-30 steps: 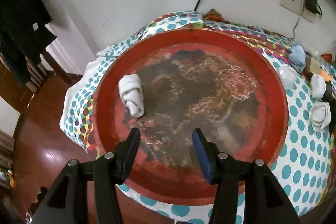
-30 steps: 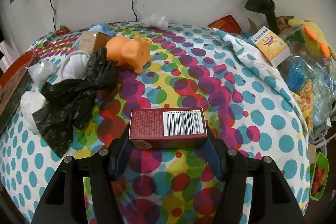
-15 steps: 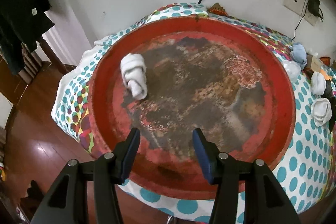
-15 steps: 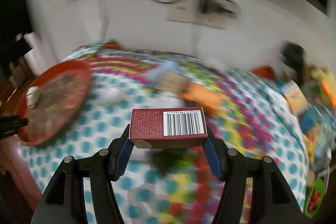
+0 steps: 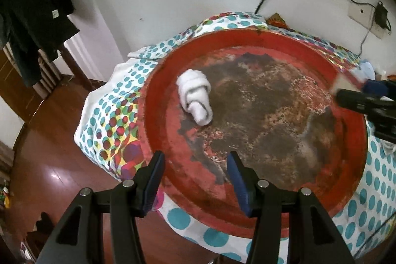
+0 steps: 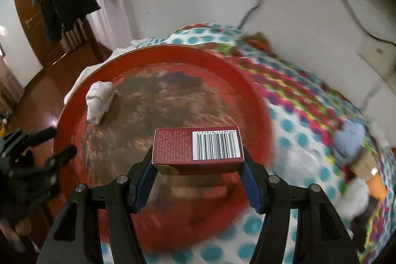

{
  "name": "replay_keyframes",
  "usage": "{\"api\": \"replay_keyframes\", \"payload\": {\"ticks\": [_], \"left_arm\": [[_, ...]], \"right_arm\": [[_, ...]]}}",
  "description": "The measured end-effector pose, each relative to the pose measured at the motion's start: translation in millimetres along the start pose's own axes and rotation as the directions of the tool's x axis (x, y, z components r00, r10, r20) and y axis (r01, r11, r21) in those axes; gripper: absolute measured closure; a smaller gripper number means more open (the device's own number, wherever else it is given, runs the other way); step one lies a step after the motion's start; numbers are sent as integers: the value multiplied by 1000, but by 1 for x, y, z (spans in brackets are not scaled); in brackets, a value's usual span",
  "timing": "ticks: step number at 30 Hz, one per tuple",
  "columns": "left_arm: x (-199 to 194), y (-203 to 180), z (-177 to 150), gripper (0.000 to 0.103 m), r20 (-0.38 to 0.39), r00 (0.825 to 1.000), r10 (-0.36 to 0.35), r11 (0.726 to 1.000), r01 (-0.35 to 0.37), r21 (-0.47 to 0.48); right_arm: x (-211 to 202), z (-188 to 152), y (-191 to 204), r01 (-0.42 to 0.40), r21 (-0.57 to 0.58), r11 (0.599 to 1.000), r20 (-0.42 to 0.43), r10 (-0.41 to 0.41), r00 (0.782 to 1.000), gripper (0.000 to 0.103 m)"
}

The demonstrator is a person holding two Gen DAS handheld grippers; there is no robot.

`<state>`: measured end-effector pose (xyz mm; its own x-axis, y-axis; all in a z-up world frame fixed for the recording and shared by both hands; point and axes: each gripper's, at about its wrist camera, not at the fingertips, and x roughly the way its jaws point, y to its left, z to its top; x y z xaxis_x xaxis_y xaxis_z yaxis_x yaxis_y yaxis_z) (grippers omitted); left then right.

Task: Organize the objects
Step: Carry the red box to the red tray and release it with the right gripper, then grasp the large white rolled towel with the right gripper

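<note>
Here, right hand-held gripper (image 6: 198,171) clamped on maroon box (image 6: 196,149) (barcode up), left hand-held gripper (image 5: 195,162) apart, empty.

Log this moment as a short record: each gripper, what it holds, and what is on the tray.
left gripper: open, empty, over the tray's near rim
right gripper: shut on the dark red box, barcode side up, held above the tray
red round tray: worn dark centre, lies on the polka-dot cloth
on tray: one rolled white sock
</note>
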<state>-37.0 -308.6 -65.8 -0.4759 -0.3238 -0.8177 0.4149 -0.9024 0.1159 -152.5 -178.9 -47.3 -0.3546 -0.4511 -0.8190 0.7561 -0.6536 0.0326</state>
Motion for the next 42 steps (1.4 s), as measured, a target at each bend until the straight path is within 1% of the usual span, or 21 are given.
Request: {"api": "replay_keyframes", "payload": {"ticks": [2, 5, 9, 12, 16, 21, 24, 27, 32, 34, 37, 41, 42], "left_arm": [[-1, 4, 1, 49, 0, 1000, -24, 1000, 24, -17], [-1, 7, 2, 49, 2, 1000, -23, 999, 23, -26], [0, 8, 2, 49, 5, 1000, -14, 1000, 14, -25], [1, 6, 2, 49, 8, 1000, -5, 1000, 5, -14], [1, 0, 1, 48, 14, 1000, 13, 1000, -13, 15], [1, -5, 0, 48, 11, 1000, -6, 1000, 6, 23], [2, -7, -1, 48, 9, 1000, 5, 999, -5, 36], [1, -10, -1, 48, 15, 1000, -1, 999, 0, 42], [-3, -17, -1, 48, 32, 999, -5, 998, 3, 61], [-4, -22, -2, 48, 30, 1000, -4, 998, 2, 71], [-7, -30, -4, 48, 30, 999, -22, 996, 19, 87], [-12, -43, -6, 48, 37, 998, -44, 993, 40, 114], [-14, -47, -7, 48, 42, 998, -45, 991, 40, 124]], "right_arm": [[16, 12, 11, 5, -26, 1000, -19, -6, 1000, 43], [36, 27, 19, 24, -60, 998, -41, -26, 999, 43], [60, 42, 17, 31, -55, 998, -75, -35, 997, 43], [73, 49, 11, 29, -25, 999, -95, -31, 995, 43], [86, 52, 7, 35, -11, 999, -106, -36, 994, 42], [91, 53, 4, 44, -3, 999, -107, -44, 993, 40], [89, 52, 1, 37, 14, 999, -105, -36, 994, 33], [79, 49, -1, 27, 23, 999, -88, -25, 996, 32], [38, 35, -8, 11, 47, 999, -22, -10, 1000, 32], [17, 25, -13, 14, 54, 998, 7, -14, 1000, 32], [-13, 6, -25, 22, 61, 998, 34, -24, 999, 32], [-49, -26, -49, 51, 86, 995, 42, -55, 998, 32], [-57, -35, -56, 65, 96, 993, 44, -69, 997, 30]]}}
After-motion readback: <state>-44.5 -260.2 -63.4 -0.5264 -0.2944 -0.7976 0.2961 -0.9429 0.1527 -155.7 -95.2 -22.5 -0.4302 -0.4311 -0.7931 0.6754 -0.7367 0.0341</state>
